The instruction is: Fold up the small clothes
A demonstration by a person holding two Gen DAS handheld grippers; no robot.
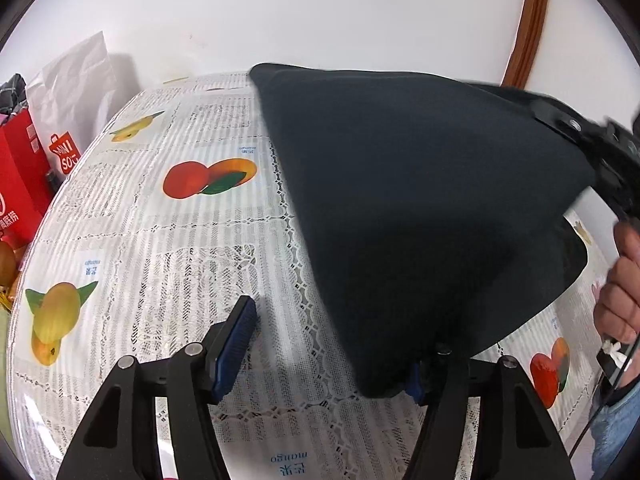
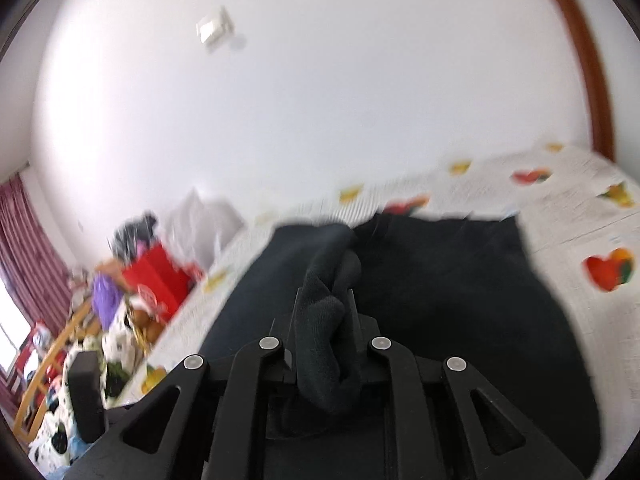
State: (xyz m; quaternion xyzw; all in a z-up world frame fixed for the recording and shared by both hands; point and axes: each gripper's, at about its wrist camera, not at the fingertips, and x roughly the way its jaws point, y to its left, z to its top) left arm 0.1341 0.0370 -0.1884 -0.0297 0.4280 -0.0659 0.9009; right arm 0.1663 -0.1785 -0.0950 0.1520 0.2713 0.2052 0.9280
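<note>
A dark navy garment (image 1: 420,208) hangs as a taut sheet over the table (image 1: 180,240), lifted at the right. My left gripper (image 1: 332,344) is open; its left finger (image 1: 234,340) shows bare, and the cloth drapes over the right finger. My right gripper (image 2: 322,320) is shut on a bunched fold of the garment (image 2: 440,280), which spreads below it. In the left wrist view the right gripper (image 1: 580,140) pinches the cloth's upper right corner, with the person's hand (image 1: 620,280) under it.
The table wears a lace-pattern cloth with fruit prints. A red Miniso bag (image 1: 24,172) and a white bag (image 1: 76,84) stand at the table's far left by the wall. Clutter and a wooden chair (image 2: 52,352) lie left of the table.
</note>
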